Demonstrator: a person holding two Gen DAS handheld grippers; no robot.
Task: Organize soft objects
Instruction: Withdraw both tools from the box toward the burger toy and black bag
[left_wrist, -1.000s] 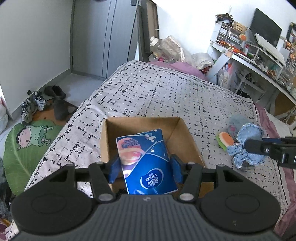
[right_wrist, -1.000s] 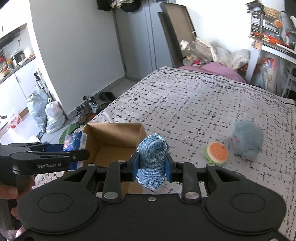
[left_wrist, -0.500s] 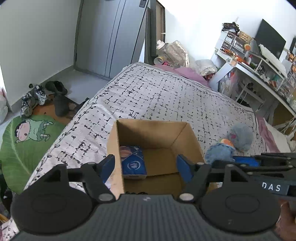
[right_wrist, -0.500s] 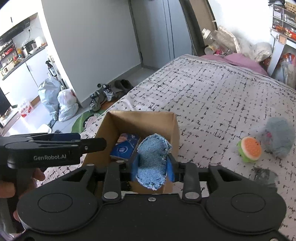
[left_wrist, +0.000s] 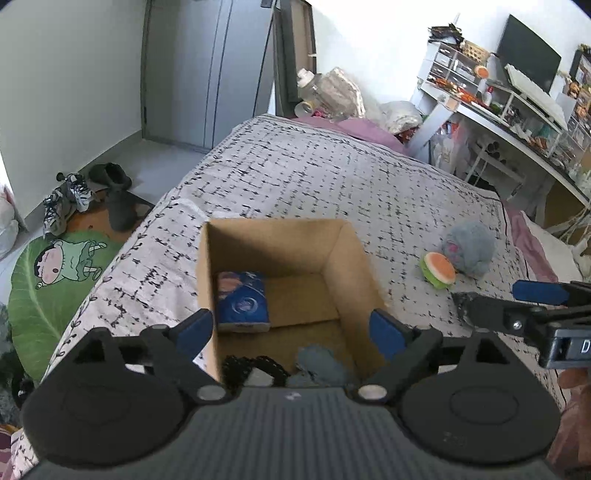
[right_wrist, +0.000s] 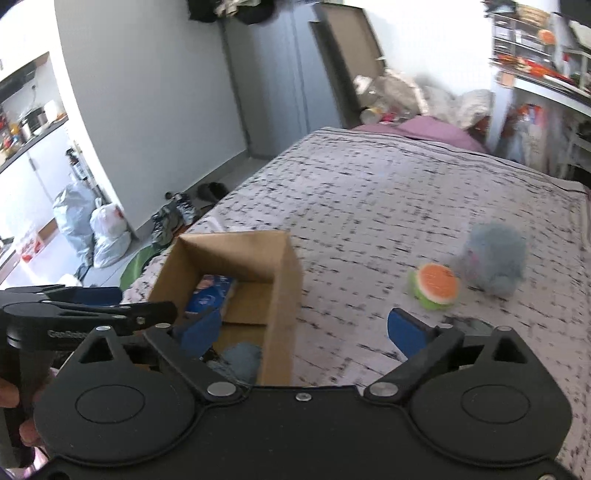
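An open cardboard box (left_wrist: 354, 266) (right_wrist: 284, 280) stands on the patterned bedspread. Inside lie a blue tissue pack (left_wrist: 242, 302) (right_wrist: 208, 295) against the left wall and a blue denim soft piece (left_wrist: 319, 363) (right_wrist: 242, 356) near the front, next to a dark item (left_wrist: 255, 369). My left gripper (left_wrist: 291, 332) hangs over the box, its jaws opening with nothing between them. My right gripper (right_wrist: 303, 330) straddles the box's right wall, its jaws opening and holding nothing. A watermelon-slice toy (left_wrist: 439, 270) (right_wrist: 436, 286) and a grey fluffy plush (left_wrist: 469, 248) (right_wrist: 495, 258) lie on the bed to the right.
A small dark object (right_wrist: 469, 325) lies on the bedspread near the right gripper. Shoes (left_wrist: 66, 199) and a green cartoon mat (left_wrist: 55, 273) are on the floor left of the bed. A cluttered desk (left_wrist: 517, 107) stands at the back right, pillows (left_wrist: 369, 125) at the bed's far end.
The left gripper let go of the tissue pack, which now lies in the box. The right gripper moved over the box and released the denim piece into it. Both jaws have spread wide.
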